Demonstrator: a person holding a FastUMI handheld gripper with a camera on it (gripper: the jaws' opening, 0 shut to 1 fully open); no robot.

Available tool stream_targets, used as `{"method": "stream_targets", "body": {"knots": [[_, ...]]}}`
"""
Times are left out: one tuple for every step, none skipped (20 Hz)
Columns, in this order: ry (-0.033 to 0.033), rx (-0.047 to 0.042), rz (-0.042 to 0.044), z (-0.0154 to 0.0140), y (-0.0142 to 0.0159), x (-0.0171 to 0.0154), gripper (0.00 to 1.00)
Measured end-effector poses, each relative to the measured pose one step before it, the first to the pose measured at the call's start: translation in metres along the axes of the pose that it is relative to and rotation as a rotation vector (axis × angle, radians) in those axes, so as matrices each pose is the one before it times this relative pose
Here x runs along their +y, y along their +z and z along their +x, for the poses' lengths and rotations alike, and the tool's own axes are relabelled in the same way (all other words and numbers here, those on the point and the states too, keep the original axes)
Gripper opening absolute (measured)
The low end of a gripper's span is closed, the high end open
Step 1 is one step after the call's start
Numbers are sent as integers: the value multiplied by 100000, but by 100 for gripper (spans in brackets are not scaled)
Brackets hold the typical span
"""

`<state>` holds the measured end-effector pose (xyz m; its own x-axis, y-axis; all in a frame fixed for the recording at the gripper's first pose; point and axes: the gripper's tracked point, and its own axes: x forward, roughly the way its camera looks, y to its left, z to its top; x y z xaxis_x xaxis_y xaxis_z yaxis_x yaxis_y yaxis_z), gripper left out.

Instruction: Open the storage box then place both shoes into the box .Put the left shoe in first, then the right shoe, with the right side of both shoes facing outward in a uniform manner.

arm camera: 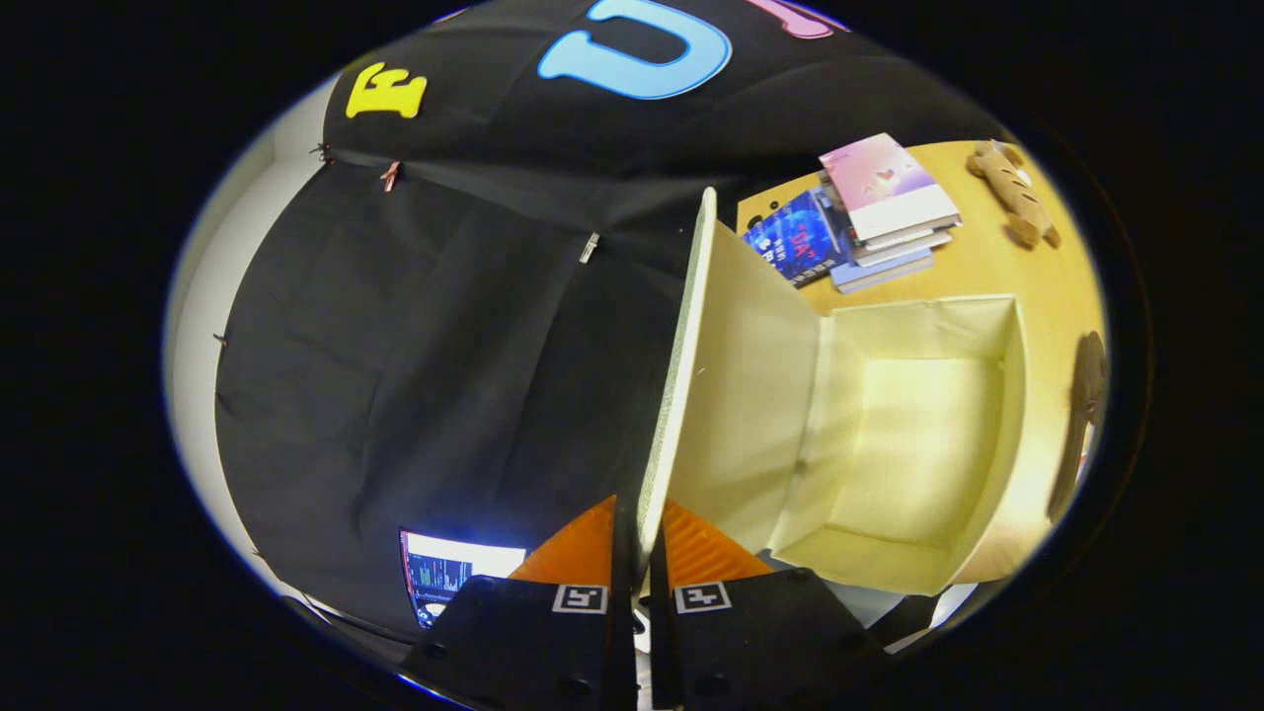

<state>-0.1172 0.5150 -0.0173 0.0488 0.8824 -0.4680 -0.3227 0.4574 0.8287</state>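
Gripper [637, 558] clamped tight on lid [736, 395] edge, lid swung up, storage box [928, 449] open, empty on wooden table [997, 267]. Risk: thin edge slips, lid flops shut. Shoes unseen.

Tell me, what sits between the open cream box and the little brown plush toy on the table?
In the gripper view, a stack of books lies on the yellow table between the cream fabric storage box and the brown plush toy.
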Motion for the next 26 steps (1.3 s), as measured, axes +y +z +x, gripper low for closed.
{"method": "stream_targets", "body": {"knots": [[-177, 353, -1279, 1370, -231, 684, 10], [-54, 1016, -1516, 1597, -399, 634, 11], [-492, 1130, -1814, 1596, -492, 209, 12], [-919, 301, -1859, 1150, -270, 15, 12], [-1432, 363, -1064, 1226, -274, -202, 12], [-463, -517, -675, 1263, -306, 136, 13], [-453, -750, -993, 1190, -139, 65, 13], [-889, -328, -1878, 1099, -164, -335, 15], [-1872, -423, -2702, 842, -94, -776, 18], [-2382, -978, -3093, 299, 34, -728, 31], [-2944, -505, -3214, 279, -143, -964, 43], [-1633, -673, -3031, -186, -143, -604, 55], [-1569, -2442, -2840, -402, 159, -590, 67], [-1911, -3418, -2953, -550, 293, -727, 80], [-2275, -3173, -3073, -857, 289, -1030, 82], [-2342, -3515, -3251, -1198, 283, -1307, 82], [-3246, -4292, -3711, -1074, 601, -1584, 84], [-3110, -4790, -3913, -1545, 624, -1561, 98], [-3336, -5028, -3801, -1611, 869, -1870, 99], [-2754, -4117, -3360, -1245, 396, -1844, 98], [-3400, -2262, -2073, -1436, 169, -2081, 98], [-3371, -1487, -1068, -1221, -82, -2200, 98], [-4404, -982, -668, -1207, -59, -2436, 98], [-4815, -449, -326, -872, -135, -2773, 98], [-4976, -340, -47, -1059, -343, -2811, 98], [-5211, 4, 68, -790, -558, -2947, 98]]}}
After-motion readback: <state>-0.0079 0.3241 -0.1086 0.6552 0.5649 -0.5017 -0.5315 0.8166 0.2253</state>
